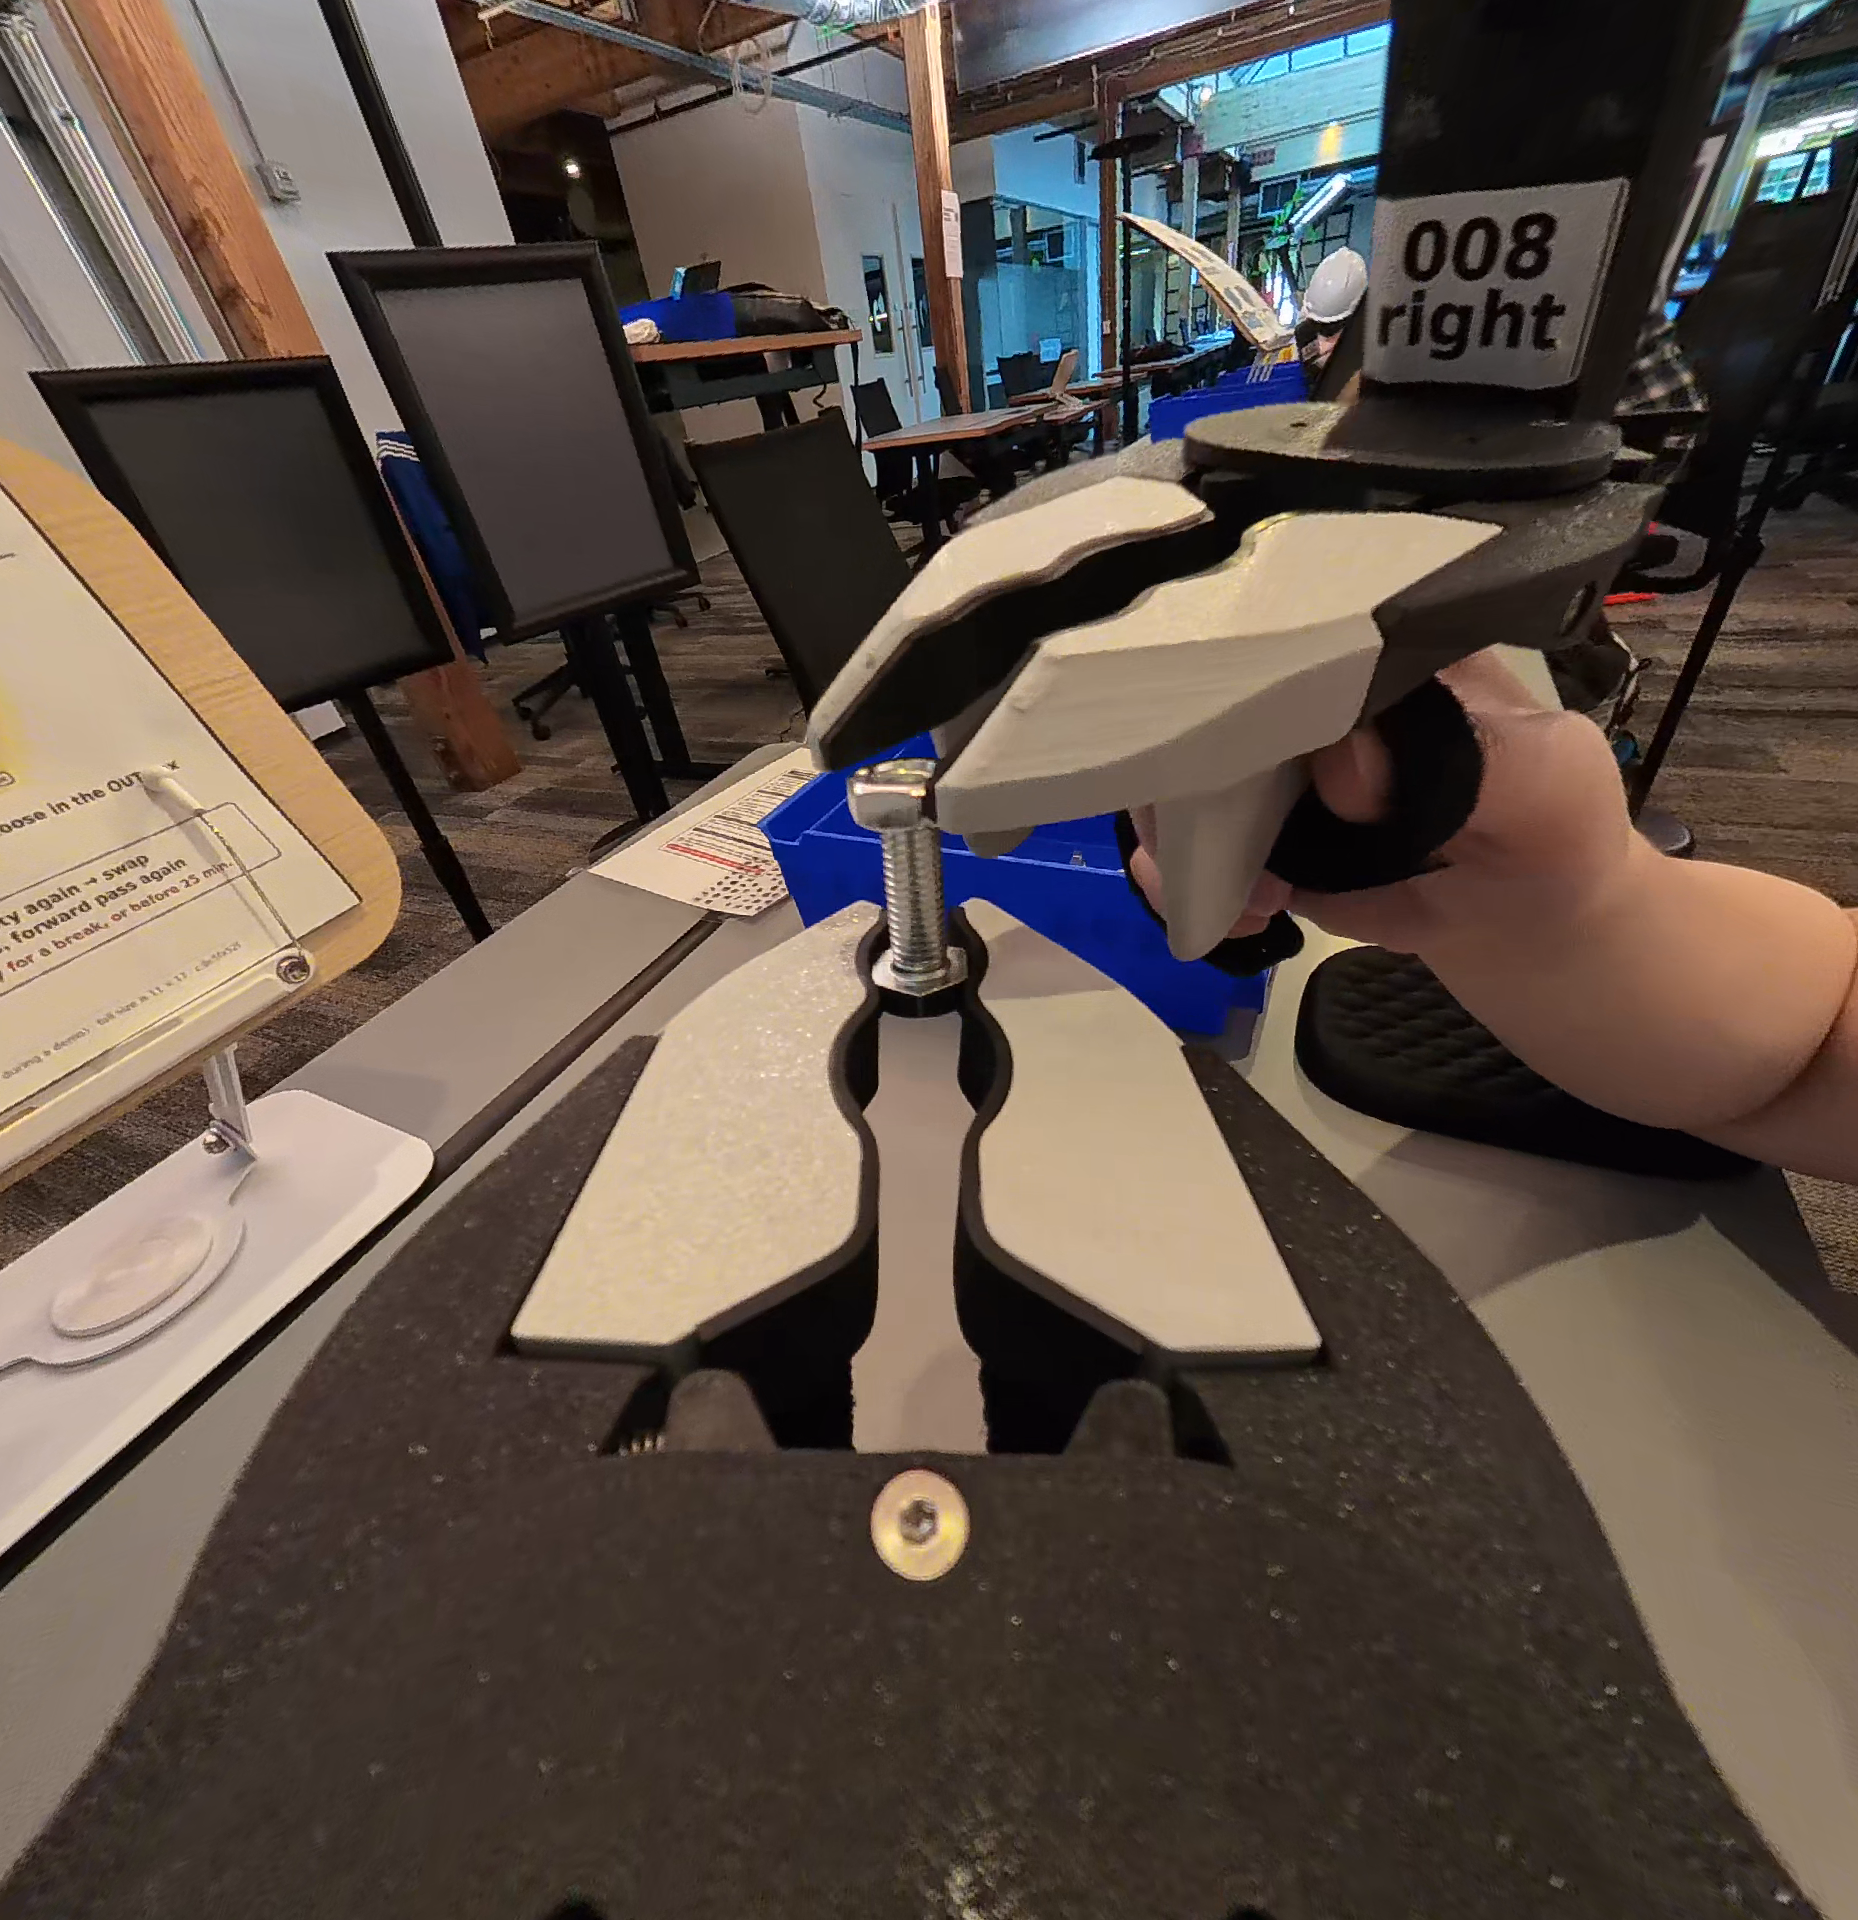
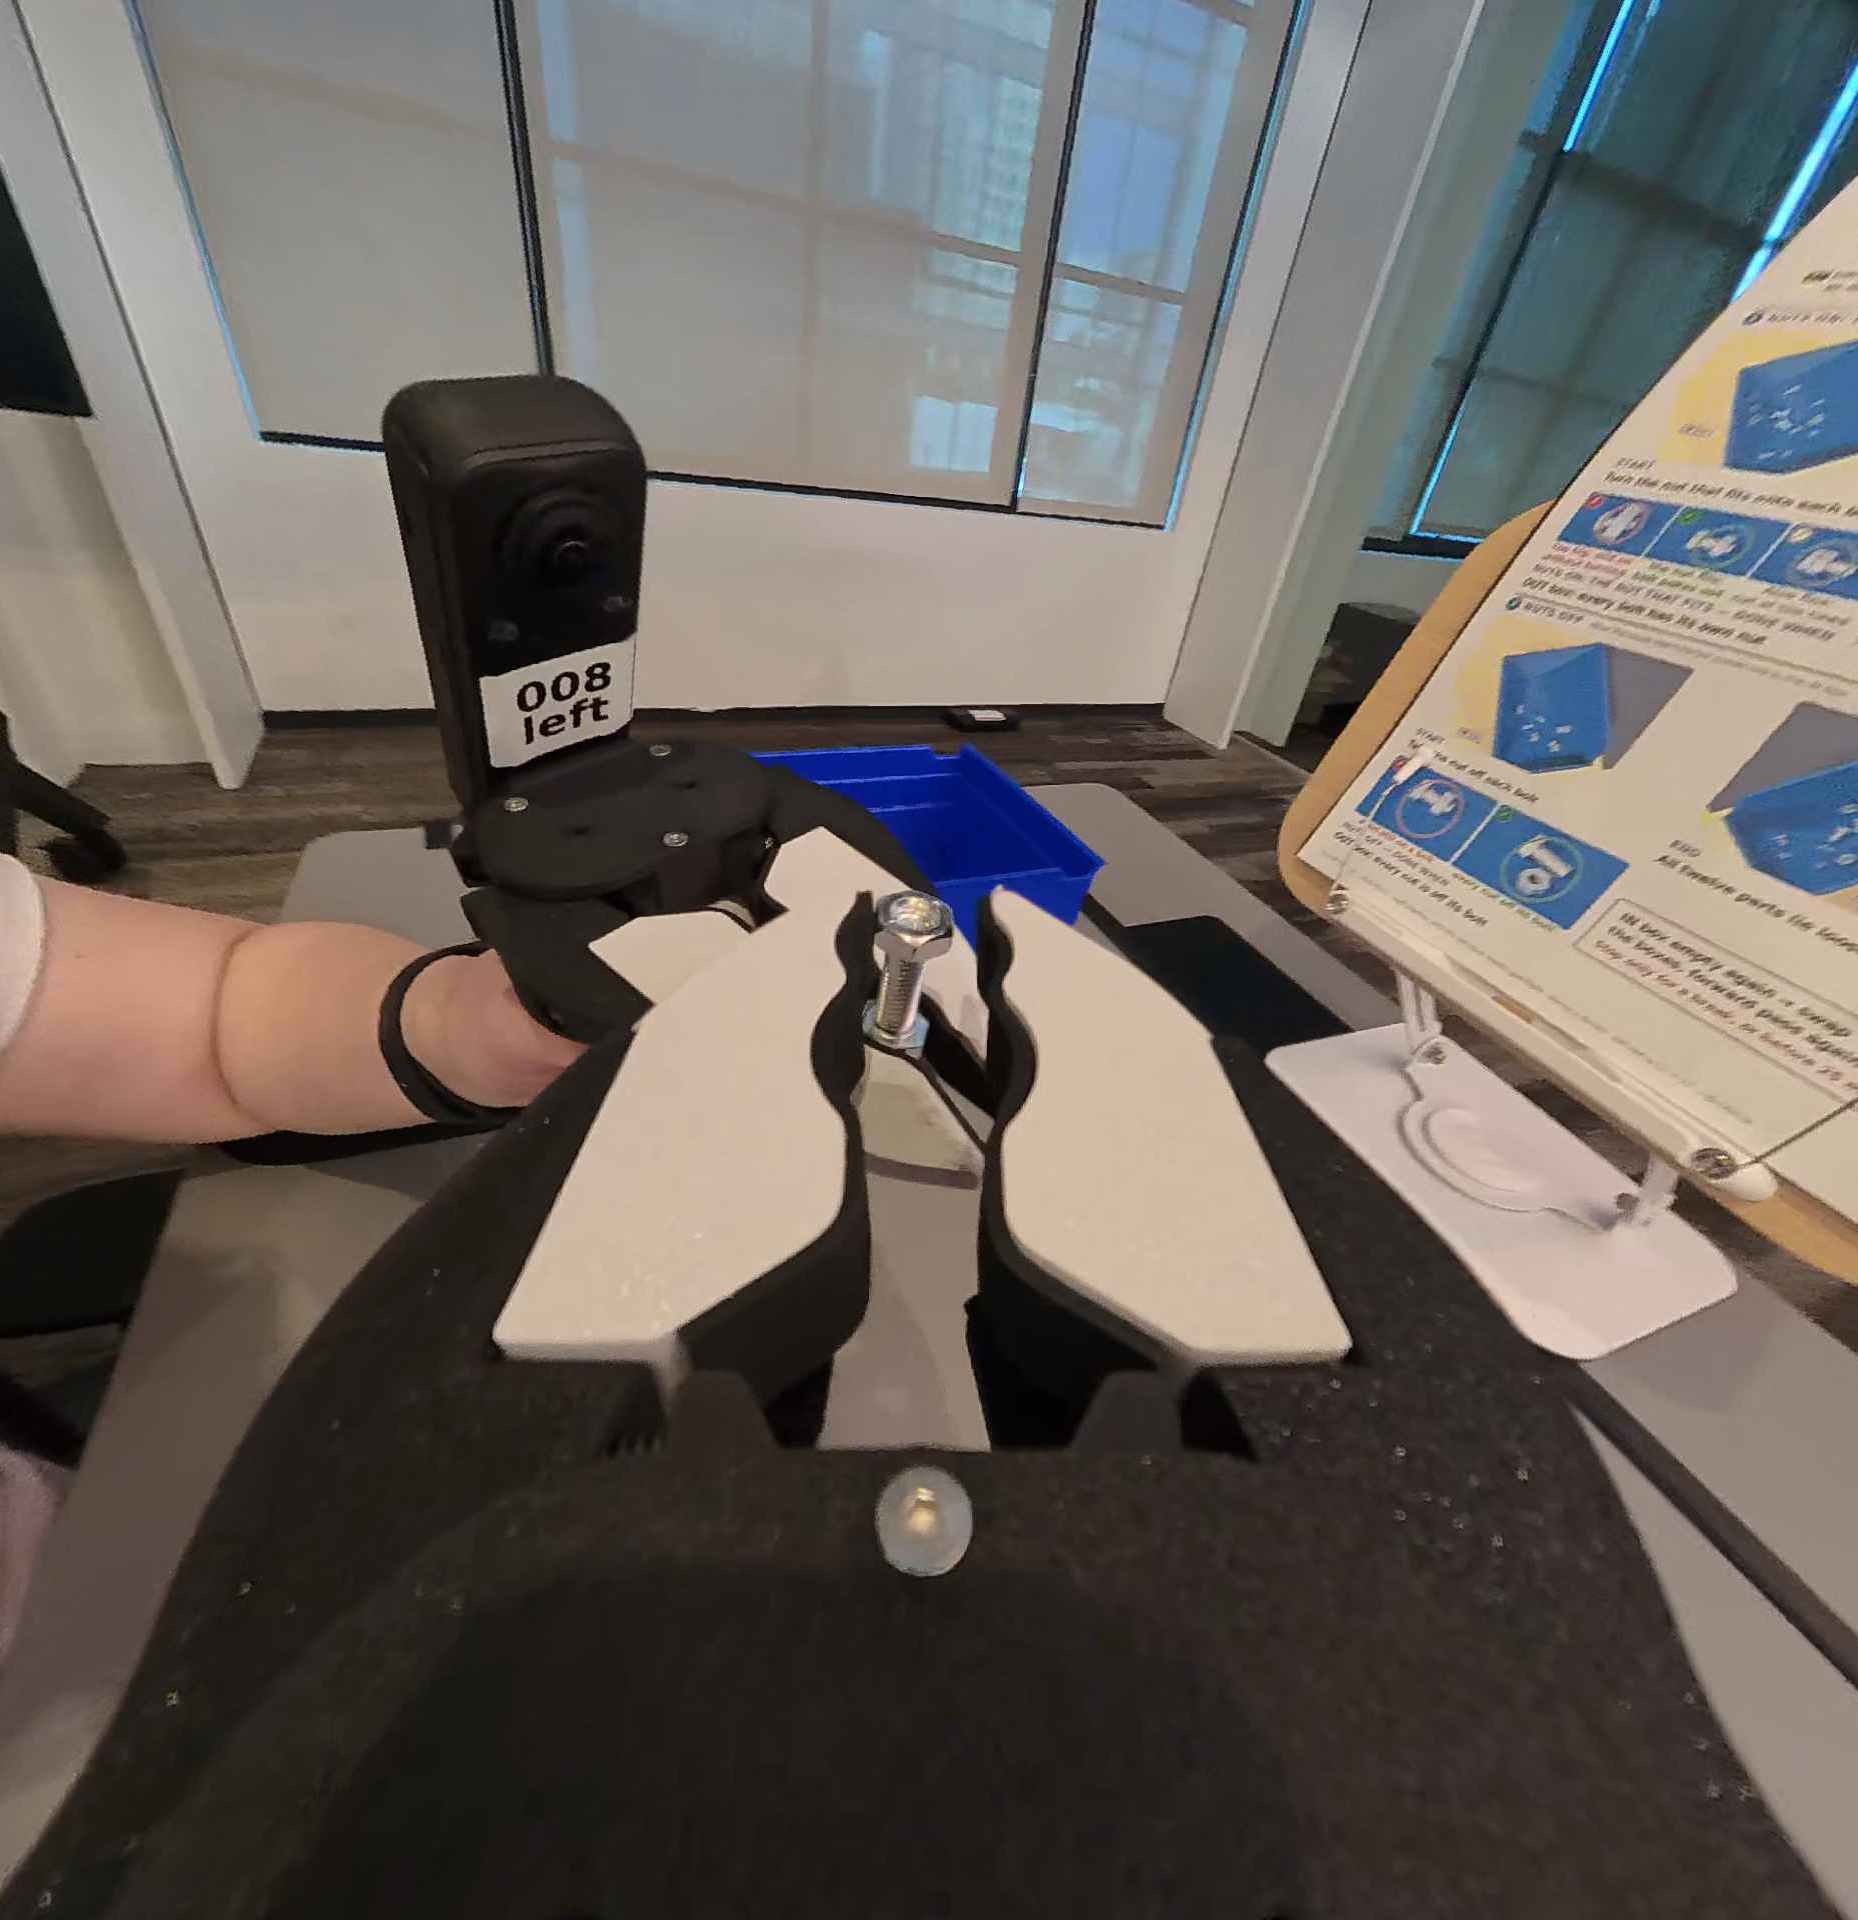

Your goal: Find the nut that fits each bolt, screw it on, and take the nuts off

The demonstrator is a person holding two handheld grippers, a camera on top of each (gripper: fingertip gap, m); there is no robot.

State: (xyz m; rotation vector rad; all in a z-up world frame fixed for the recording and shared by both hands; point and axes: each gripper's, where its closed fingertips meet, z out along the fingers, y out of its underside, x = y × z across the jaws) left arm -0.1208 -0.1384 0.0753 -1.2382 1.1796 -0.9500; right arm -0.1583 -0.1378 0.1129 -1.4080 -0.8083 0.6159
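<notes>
Two tongs meet, left (image 1: 920, 987) pinching nut (image 1: 919, 975), right (image 2: 920, 925) straddling bolt (image 2: 901, 966)

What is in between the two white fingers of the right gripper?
The bolt's head. In the right wrist view the right gripper stands open around it with gaps on both sides. Lower down, the left gripper clamps the nut.

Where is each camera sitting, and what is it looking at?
Left wrist view: sits on the left hand-held gripper, looks along its fingers at the upright bolt, whose nut it grips; beyond, right hand-held gripper and a hand.
Right wrist view: sits on the right hand-held gripper, looks at the bolt from the opposite side; its fingers flank the bolt's head; beyond, left hand-held gripper and forearm.
Shared: bolt, nut, blue bin, both grippers.
</notes>
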